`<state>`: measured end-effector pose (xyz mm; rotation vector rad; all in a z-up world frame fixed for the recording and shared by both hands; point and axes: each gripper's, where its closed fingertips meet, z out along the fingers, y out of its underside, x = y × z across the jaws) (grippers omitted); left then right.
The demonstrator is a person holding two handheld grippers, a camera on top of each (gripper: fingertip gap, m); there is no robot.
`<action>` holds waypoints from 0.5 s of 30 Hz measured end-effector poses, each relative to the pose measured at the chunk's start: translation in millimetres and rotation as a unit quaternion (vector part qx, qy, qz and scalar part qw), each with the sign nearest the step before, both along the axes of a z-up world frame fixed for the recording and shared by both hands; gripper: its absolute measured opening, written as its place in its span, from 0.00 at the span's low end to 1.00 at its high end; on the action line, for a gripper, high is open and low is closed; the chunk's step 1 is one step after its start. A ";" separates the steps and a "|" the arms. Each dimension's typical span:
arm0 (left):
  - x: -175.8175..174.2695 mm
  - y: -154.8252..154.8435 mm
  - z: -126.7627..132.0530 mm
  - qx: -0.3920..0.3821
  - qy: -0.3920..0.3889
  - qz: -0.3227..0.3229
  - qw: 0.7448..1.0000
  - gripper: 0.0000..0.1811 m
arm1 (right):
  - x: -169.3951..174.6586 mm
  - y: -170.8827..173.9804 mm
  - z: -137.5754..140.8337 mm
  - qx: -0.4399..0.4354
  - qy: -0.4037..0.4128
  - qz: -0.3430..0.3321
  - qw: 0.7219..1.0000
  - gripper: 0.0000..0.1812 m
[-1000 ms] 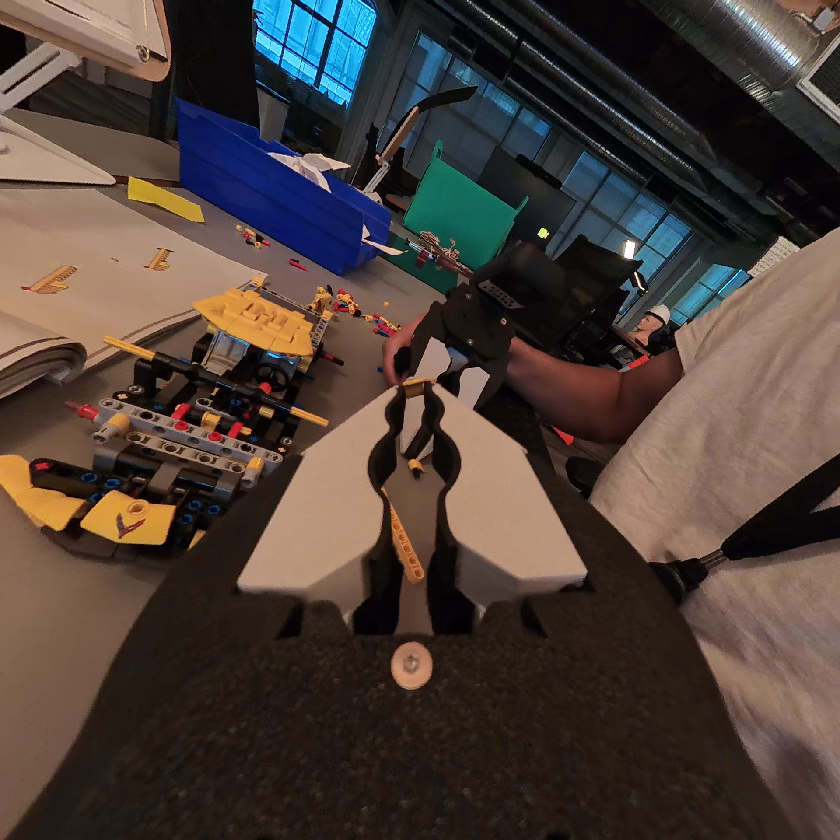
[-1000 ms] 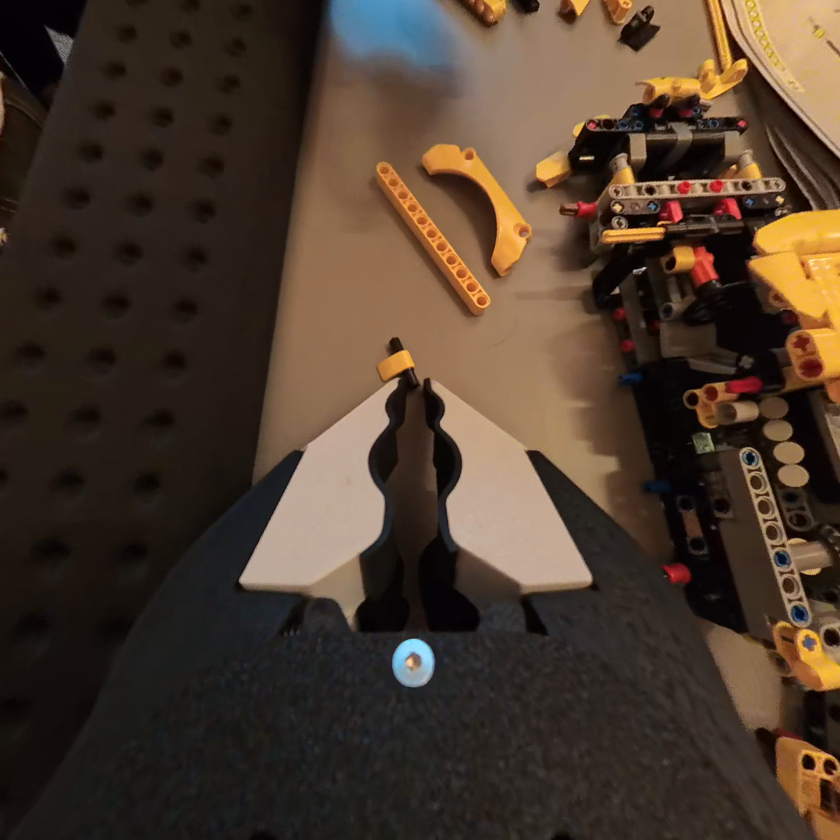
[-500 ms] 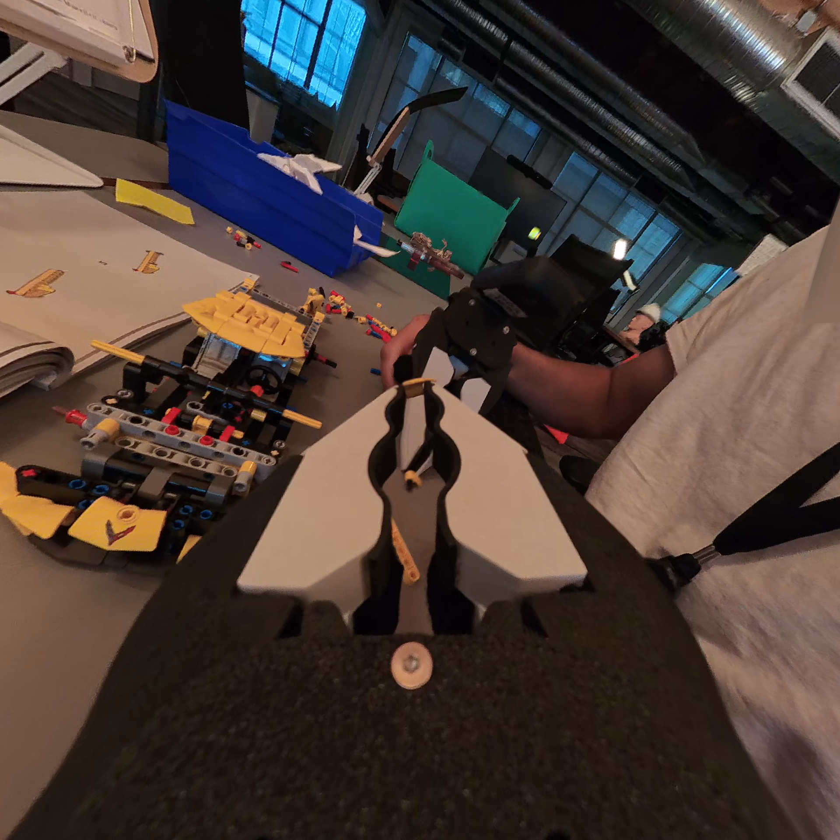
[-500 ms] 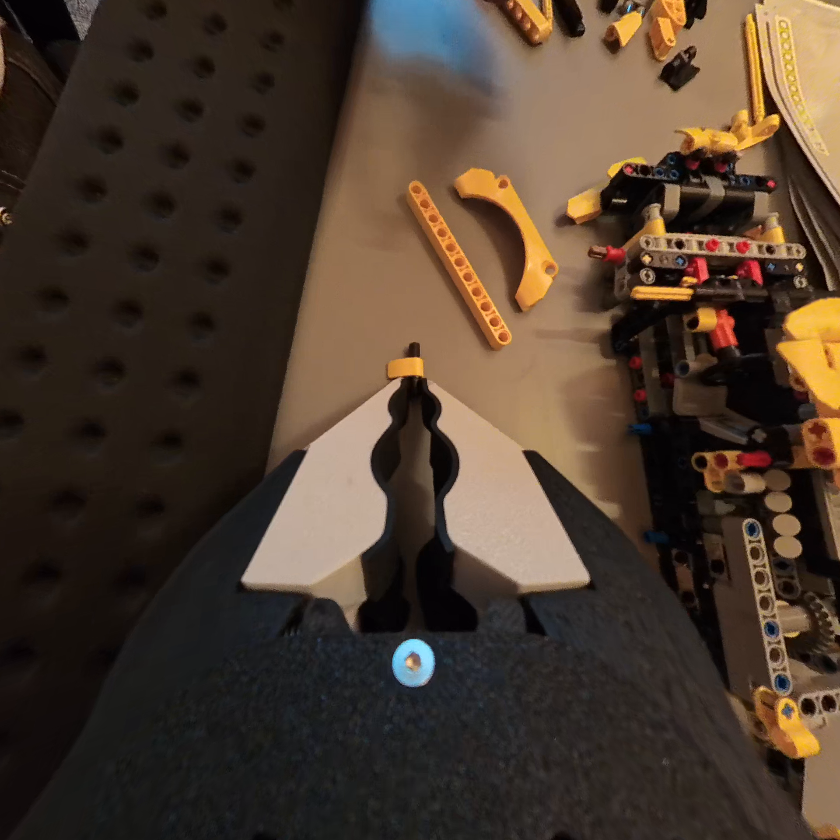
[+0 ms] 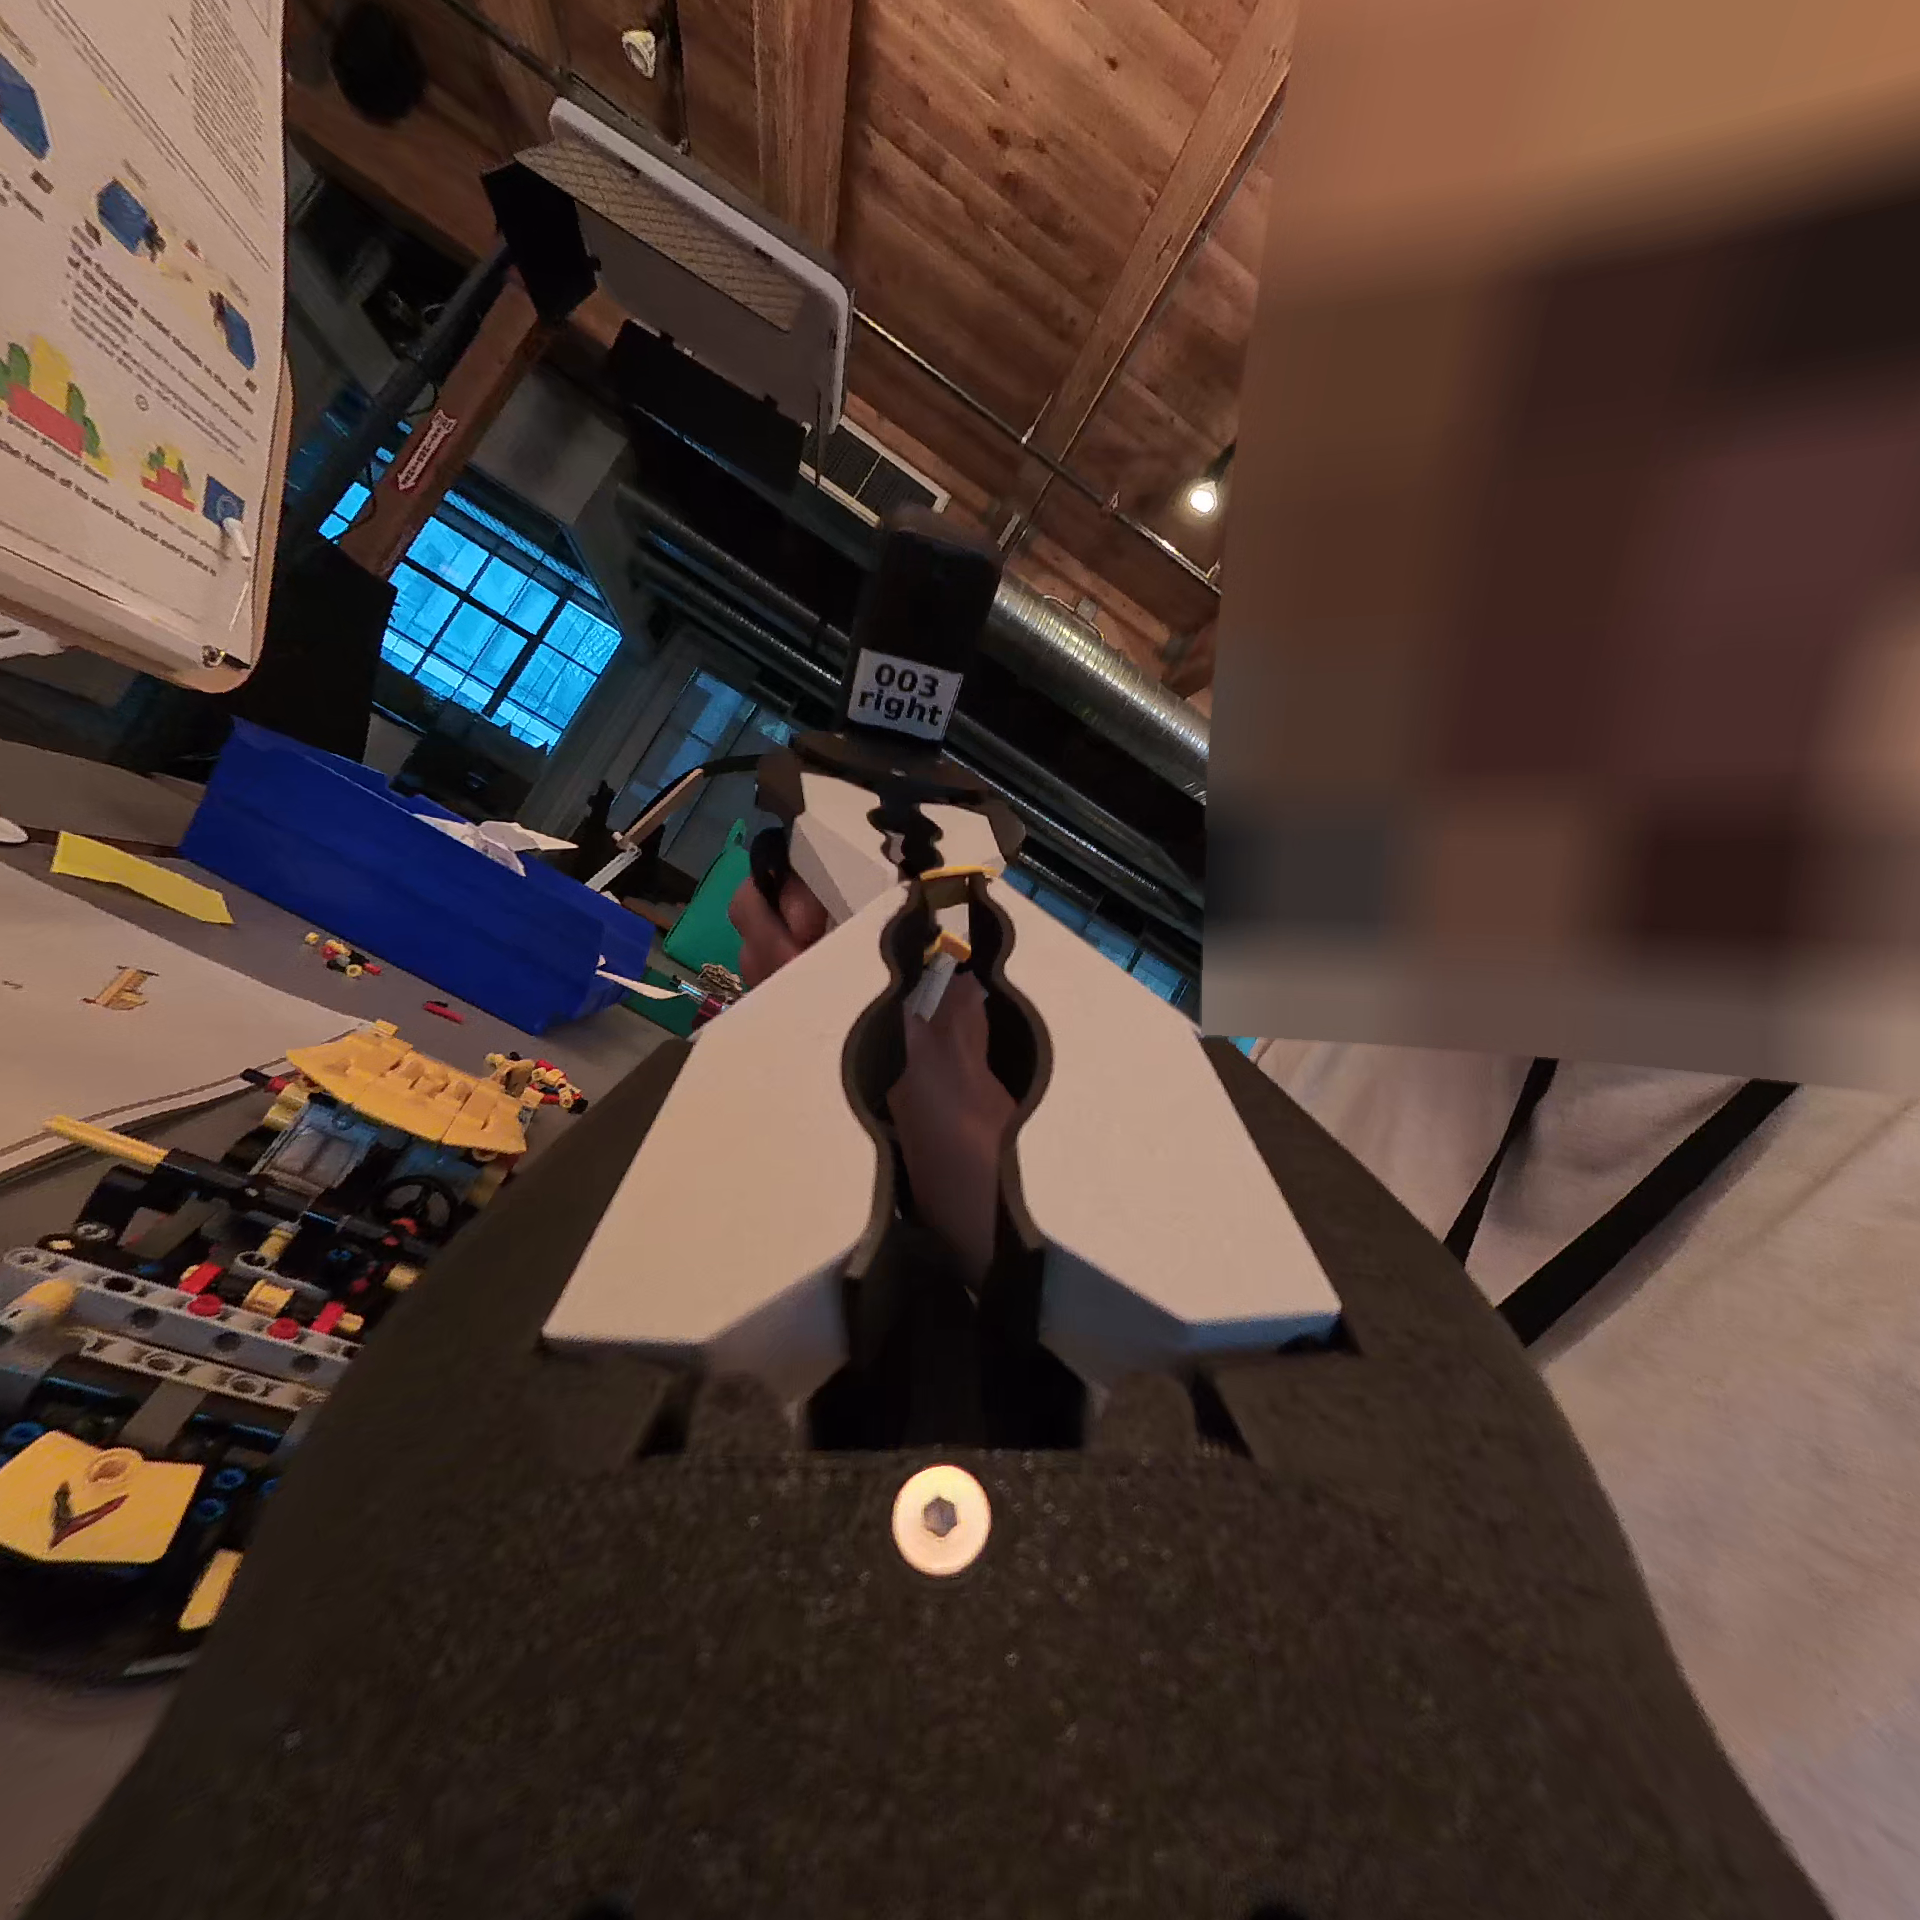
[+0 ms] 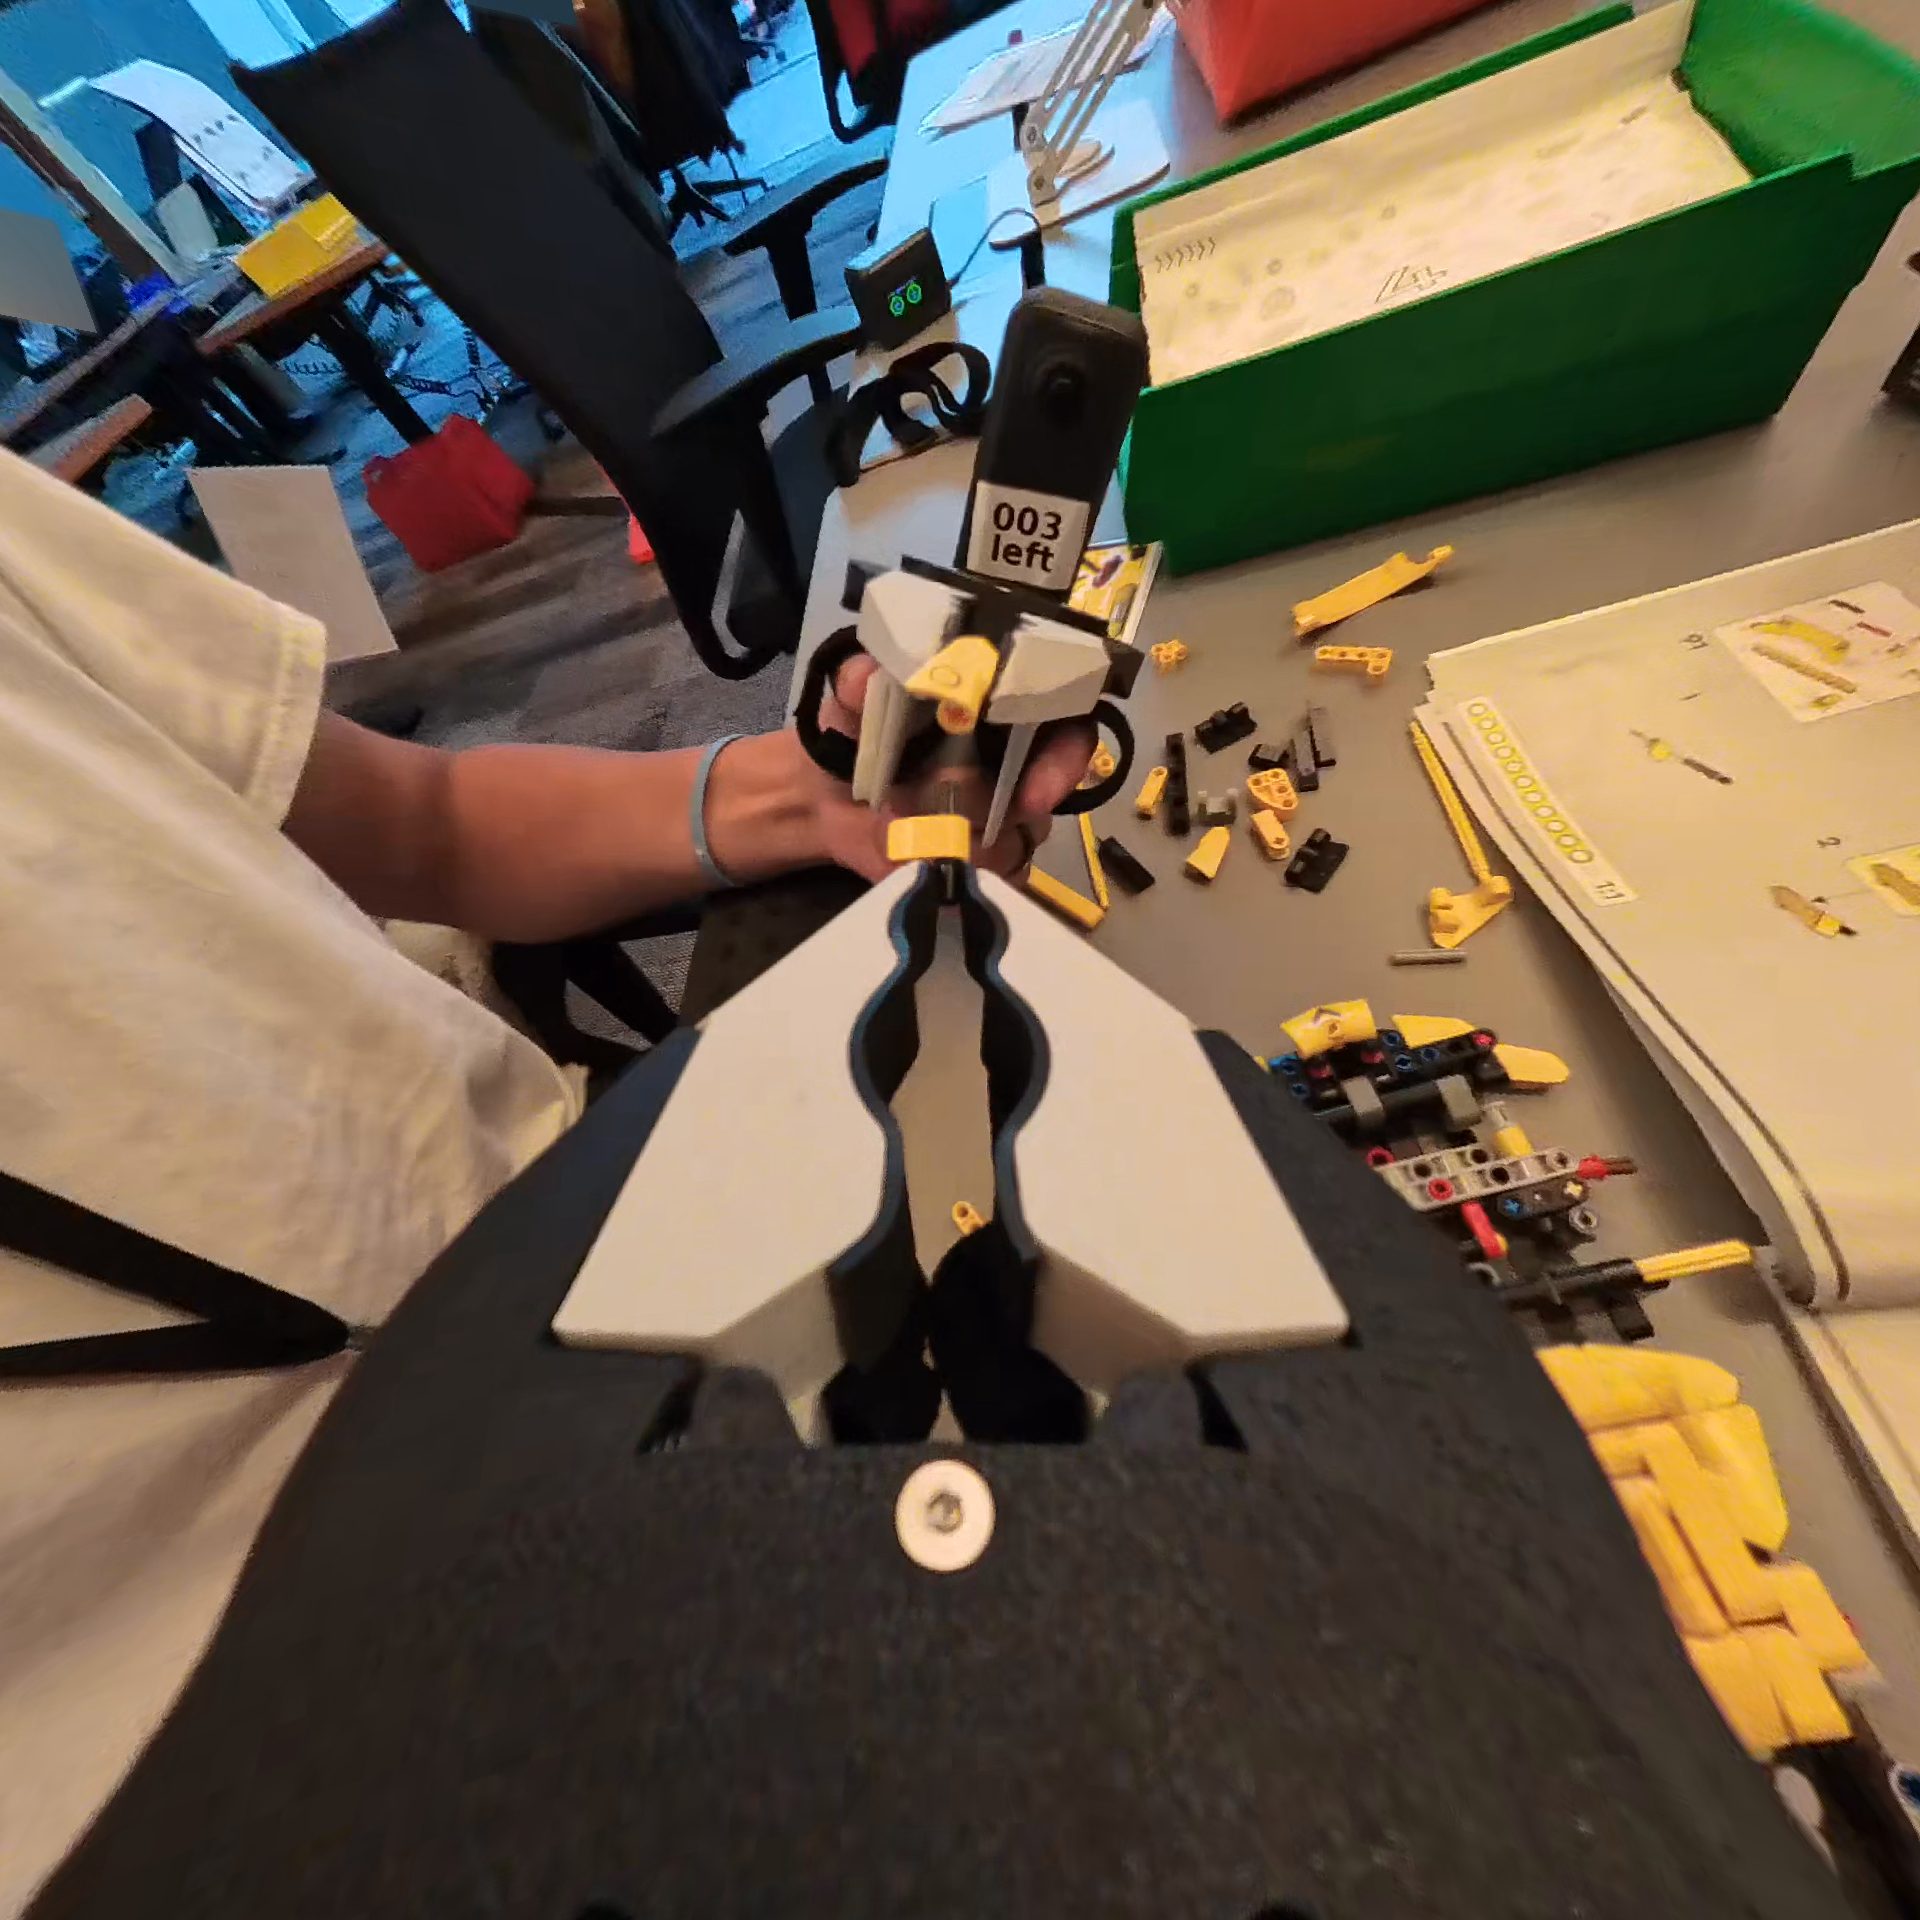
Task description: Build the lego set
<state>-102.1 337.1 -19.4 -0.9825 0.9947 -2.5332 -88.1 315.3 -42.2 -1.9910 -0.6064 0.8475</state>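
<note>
- Right wrist view shows your right gripper (image 6: 940,883) closed on a short black pin (image 6: 943,881) that carries a small yellow bush (image 6: 925,837) just past the fingertips; you seem to hold it at the very tip so that the free end stays clear for joining.
- Facing it, your left gripper (image 6: 951,691) is clamped on a yellow angled piece (image 6: 951,675) with a grey axle (image 6: 948,795) reaching toward the bush. The two parts sit end to end, very near, and I cannot tell whether they touch yet.
- Left wrist view gives the same meeting from the other side: the left gripper (image 5: 940,904) is shut on the yellow piece, and the right gripper (image 5: 920,831) comes nose to nose with it above the table. Both are lifted off the surface, likely so you can line up the axes freely.
- My read is that you are mating the bush onto the axle in mid-air; the next push needs both tools held on one straight line, or the small part may twist out of the grip.
- The half-built car chassis (image 6: 1455,1143) lies on the table (image 6: 1299,935) to the right of your grippers, against the near edge of the open instruction booklet (image 6: 1662,779), within easy reach for fitting the sub-assembly.
- Loose yellow and black pieces (image 6: 1247,790) are scattered on the table behind the left gripper, with the green bin (image 6: 1455,395) at the far edge beyond them.
- A blue bin (image 5: 395,883) stands toward the table's far side in the left wrist view.
</note>
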 end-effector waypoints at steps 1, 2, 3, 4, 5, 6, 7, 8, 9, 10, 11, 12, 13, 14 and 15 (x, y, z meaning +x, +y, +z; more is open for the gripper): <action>0.4 -1.2 -0.9 0.005 0.002 0.000 1.000 0.04 | -1.3 1.5 0.4 -0.001 0.002 0.002 1.000 0.02; 1.1 -2.8 -2.1 0.012 0.005 0.000 1.000 0.04 | -1.2 2.4 1.8 0.001 0.006 0.000 1.000 0.02; 1.6 -4.8 -3.2 0.020 0.008 0.000 1.000 0.04 | -0.7 1.8 2.6 0.000 0.006 0.000 1.000 0.02; 2.4 -7.0 -4.6 0.028 0.011 -0.002 1.000 0.04 | -0.5 -0.2 3.2 -0.001 0.004 0.004 1.000 0.02; 3.5 -9.4 -6.3 0.035 0.016 -0.004 0.999 0.04 | 0.2 -2.1 3.8 -0.001 0.003 0.005 1.000 0.02; 4.4 -11.3 -7.7 0.042 0.019 -0.005 0.999 0.04 | 1.2 -4.0 2.8 -0.006 -0.003 0.005 1.000 0.02; 4.3 -13.2 -7.8 0.048 0.018 -0.005 0.999 0.04 | 2.4 -5.7 0.3 -0.011 -0.012 0.005 1.000 0.02; 3.6 -16.0 -7.5 0.054 0.016 -0.008 0.998 0.04 | 3.4 -6.9 -2.4 -0.016 -0.021 0.004 1.000 0.02; 3.8 -18.6 -8.4 0.063 0.017 -0.010 0.998 0.04 | 2.8 -8.5 -3.7 -0.020 -0.023 0.007 1.000 0.02; 4.8 -19.5 -9.5 0.068 0.020 -0.008 0.997 0.04 | 3.5 -9.3 -5.6 -0.024 -0.026 0.005 0.999 0.02; 5.3 -20.4 -10.6 0.070 0.023 -0.009 0.997 0.04 | 4.1 -10.2 -6.8 -0.028 -0.026 0.005 0.999 0.02; 5.9 -21.3 -11.8 0.076 0.026 -0.009 0.997 0.04 | 4.3 -11.4 -7.0 -0.028 -0.026 0.006 0.999 0.02; 7.3 -21.8 -14.0 0.085 0.031 -0.004 0.996 0.04 | 5.3 -12.6 -8.2 -0.031 -0.028 0.005 0.999 0.02; 8.3 -22.7 -16.2 0.094 0.036 -0.002 0.995 0.04 | 6.0 -13.8 -9.8 -0.035 -0.032 0.005 0.999 0.02; 8.5 -23.8 -17.0 0.098 0.038 -0.003 0.994 0.04 | 6.6 -14.8 -11.0 -0.037 -0.035 0.005 0.999 0.02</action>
